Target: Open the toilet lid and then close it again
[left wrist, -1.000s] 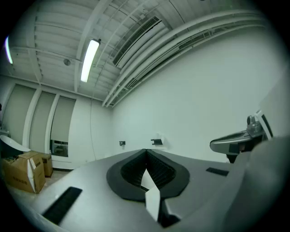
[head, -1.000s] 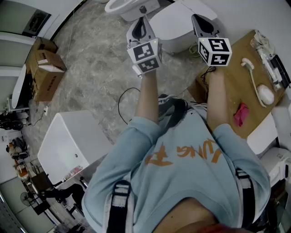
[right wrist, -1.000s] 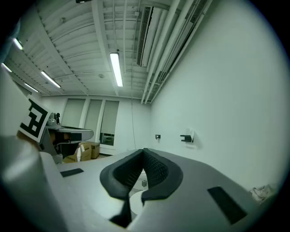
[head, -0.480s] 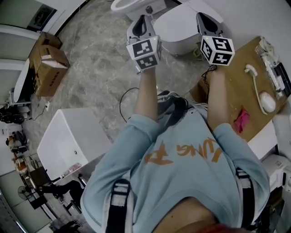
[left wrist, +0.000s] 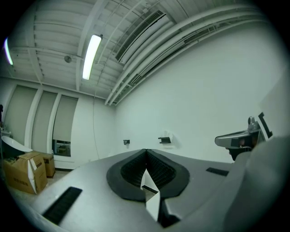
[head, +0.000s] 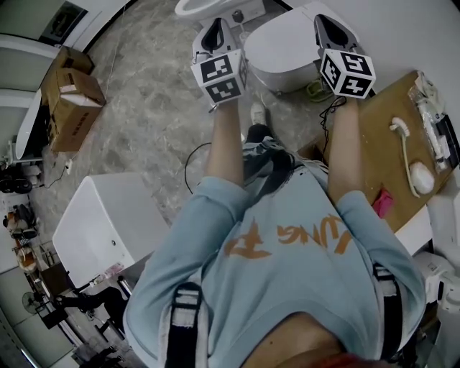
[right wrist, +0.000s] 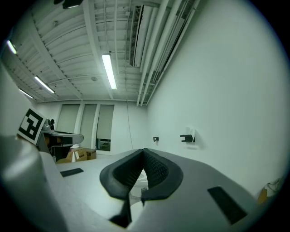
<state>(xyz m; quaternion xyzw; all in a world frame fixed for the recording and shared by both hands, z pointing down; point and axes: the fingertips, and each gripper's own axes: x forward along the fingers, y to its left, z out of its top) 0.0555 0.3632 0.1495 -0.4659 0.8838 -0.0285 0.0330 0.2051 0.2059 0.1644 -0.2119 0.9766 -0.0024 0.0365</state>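
left gripper clenched empty, right gripper clenched empty, closed toilet lid below between both jaw pairs, cardboard box well left of left jaws

this is looking like a bare test room or workshop for bathroom fittings, not a home bathroom: a toilet and a second white fixture are standing loose on a marbled floor, cardboard boxes are sitting off to one side, a cable is trailing across the floor, and an open ceiling is showing bare ducts and tube lights above plain white walls.
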